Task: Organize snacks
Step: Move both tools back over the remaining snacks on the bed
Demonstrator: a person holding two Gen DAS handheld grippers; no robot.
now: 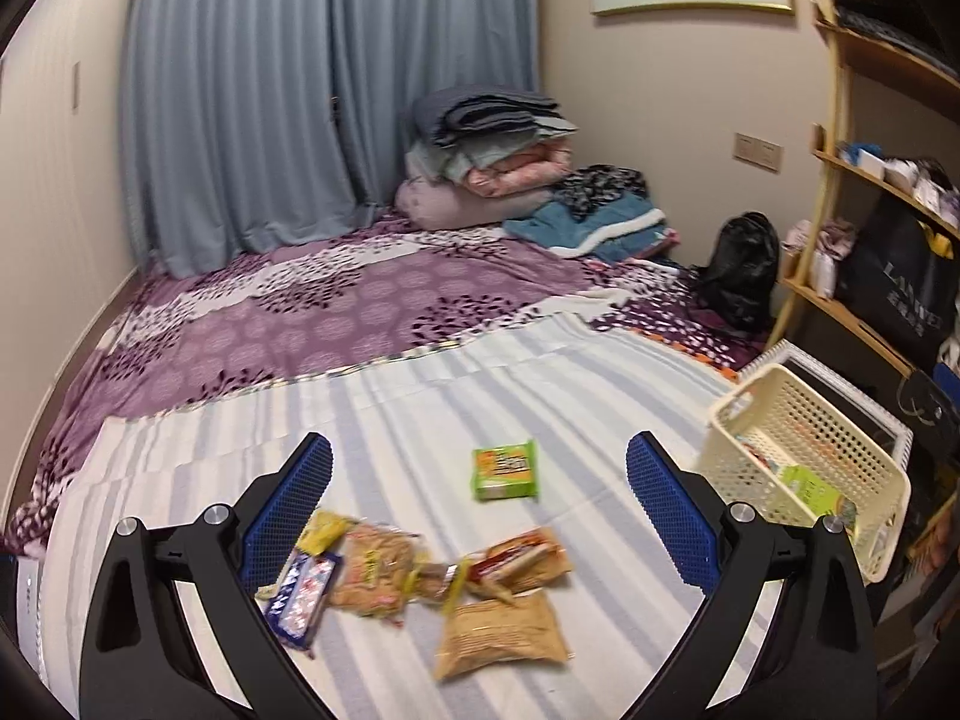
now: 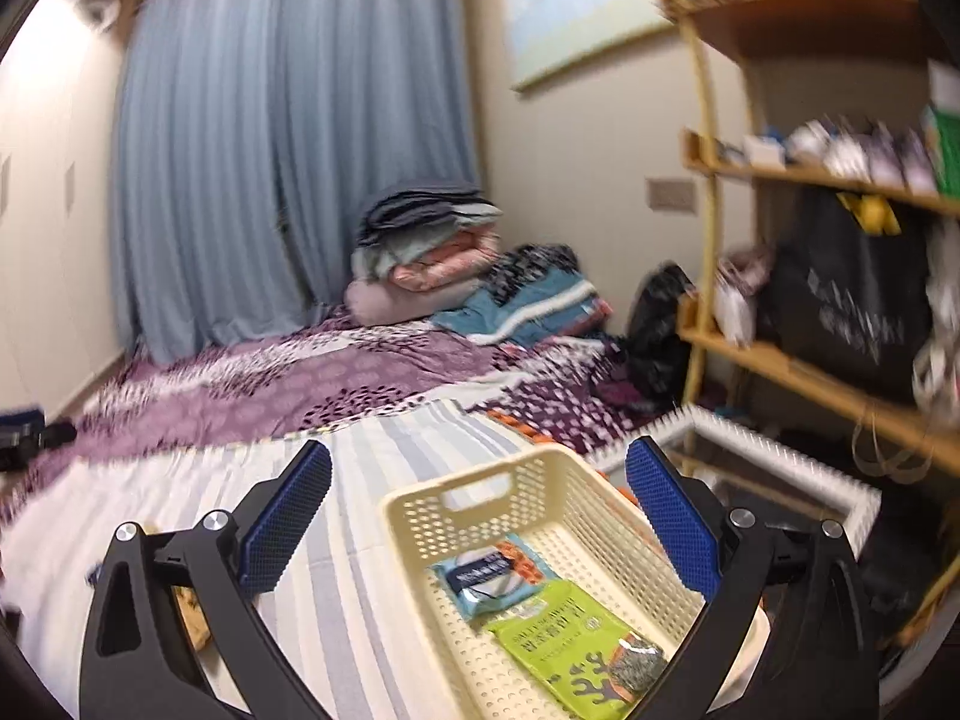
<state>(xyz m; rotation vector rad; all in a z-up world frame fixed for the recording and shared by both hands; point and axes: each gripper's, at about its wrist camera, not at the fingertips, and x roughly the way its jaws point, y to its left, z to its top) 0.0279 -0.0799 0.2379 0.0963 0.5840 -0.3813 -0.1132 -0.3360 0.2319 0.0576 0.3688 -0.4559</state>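
Loose snack packets lie on the striped sheet (image 1: 540, 384) in the left wrist view: a green packet (image 1: 505, 470), a tan bag (image 1: 501, 633), a red-and-tan pack (image 1: 521, 558), a tan biscuit pack (image 1: 375, 570), and a blue-and-white bar (image 1: 303, 597) beside a yellow packet (image 1: 324, 531). My left gripper (image 1: 480, 516) hovers open above them, holding nothing. A cream perforated basket (image 1: 807, 450) stands at the right edge of the bed. In the right wrist view my right gripper (image 2: 478, 519) is open over that basket (image 2: 528, 495), which holds a green seaweed pack (image 2: 576, 642) and a light-blue packet (image 2: 489, 576).
Folded bedding (image 1: 486, 150) is piled at the far corner on the purple duvet (image 1: 312, 312). A black backpack (image 1: 741, 270) leans by the wall. Wooden shelves (image 1: 858, 222) with bags stand to the right, and a white-framed item (image 2: 780, 462) lies behind the basket.
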